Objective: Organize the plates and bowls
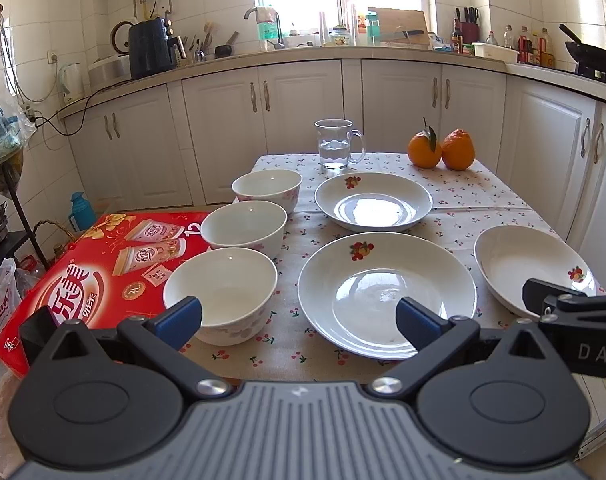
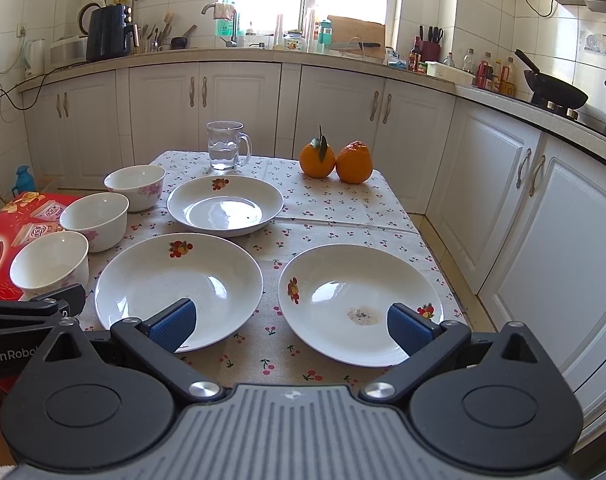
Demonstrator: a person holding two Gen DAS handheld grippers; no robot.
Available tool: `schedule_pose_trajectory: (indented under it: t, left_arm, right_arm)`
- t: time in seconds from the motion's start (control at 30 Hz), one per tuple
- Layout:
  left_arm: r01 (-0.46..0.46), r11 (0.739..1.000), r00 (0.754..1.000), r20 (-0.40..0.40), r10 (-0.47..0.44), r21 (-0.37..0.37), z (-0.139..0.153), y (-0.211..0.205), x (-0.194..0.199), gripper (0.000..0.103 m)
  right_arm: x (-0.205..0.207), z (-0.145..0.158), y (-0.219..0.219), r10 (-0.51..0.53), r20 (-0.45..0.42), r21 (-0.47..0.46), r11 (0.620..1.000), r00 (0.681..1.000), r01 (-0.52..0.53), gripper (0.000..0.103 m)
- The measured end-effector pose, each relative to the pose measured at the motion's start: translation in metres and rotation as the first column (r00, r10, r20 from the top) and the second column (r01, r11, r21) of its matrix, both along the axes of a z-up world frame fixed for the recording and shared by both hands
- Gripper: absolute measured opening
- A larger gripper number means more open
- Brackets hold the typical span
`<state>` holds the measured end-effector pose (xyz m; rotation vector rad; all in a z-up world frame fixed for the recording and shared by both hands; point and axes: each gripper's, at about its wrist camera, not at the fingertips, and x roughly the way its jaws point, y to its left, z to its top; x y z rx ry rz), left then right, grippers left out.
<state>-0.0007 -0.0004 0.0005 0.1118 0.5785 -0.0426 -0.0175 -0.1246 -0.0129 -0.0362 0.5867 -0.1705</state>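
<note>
Three white bowls stand in a row down the table's left side: near bowl [image 1: 221,294] [image 2: 51,264], middle bowl [image 1: 245,230] [image 2: 95,216], far bowl [image 1: 267,188] [image 2: 135,185]. Three white plates with fruit prints lie beside them: far plate [image 1: 373,200] [image 2: 225,205], near centre plate [image 1: 387,292] [image 2: 179,284], right plate [image 1: 531,268] [image 2: 361,302] with a small stain. My left gripper [image 1: 299,320] hovers open at the table's front, between the near bowl and the centre plate. My right gripper [image 2: 291,326] is open over the gap between the centre and right plates.
A glass mug of water [image 1: 337,144] [image 2: 225,146] and two oranges [image 1: 441,148] [image 2: 335,159] stand at the table's far end. A red carton [image 1: 103,268] sits left of the table. White cabinets [image 2: 543,220] run close along the right side.
</note>
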Motion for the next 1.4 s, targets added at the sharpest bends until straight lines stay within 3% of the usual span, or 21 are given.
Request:
schedule_pose_trajectory:
  t: [0.4,0.7,0.9,1.2,1.4]
  left_arm:
    - [0.061,0.998,0.998,0.013,-0.061,-0.006,0.001,-0.005,0.011,0.102]
    - [0.15,0.988,0.988,0.032,-0.151,0.021,0.003,-0.016,0.029,0.102]
    - [0.23,0.972,0.973,-0.037,-0.229,0.036,0.001,-0.025,0.052,0.102]
    - [0.314,0.945,0.949,-0.056,-0.309,0.094,-0.003,-0.055,0.076,0.102]
    - [0.402,0.914,0.913,-0.101,-0.395,0.057,-0.011,-0.077,0.098,0.102]
  right_arm:
    - [0.005,0.003,-0.006,0.019,0.009,0.015,1.0,1.0,-0.019,0.103]
    - [0.01,0.008,-0.026,0.105,0.044,0.017,0.994,0.994,-0.106,0.103]
    - [0.012,0.005,-0.052,0.152,0.042,0.0,0.988,0.988,-0.152,0.103]
    - [0.013,-0.027,-0.096,0.166,-0.035,-0.008,0.986,0.986,-0.166,0.103]
    - [0.021,-0.059,-0.117,0.181,-0.099,0.055,0.983,0.978,-0.176,0.103]
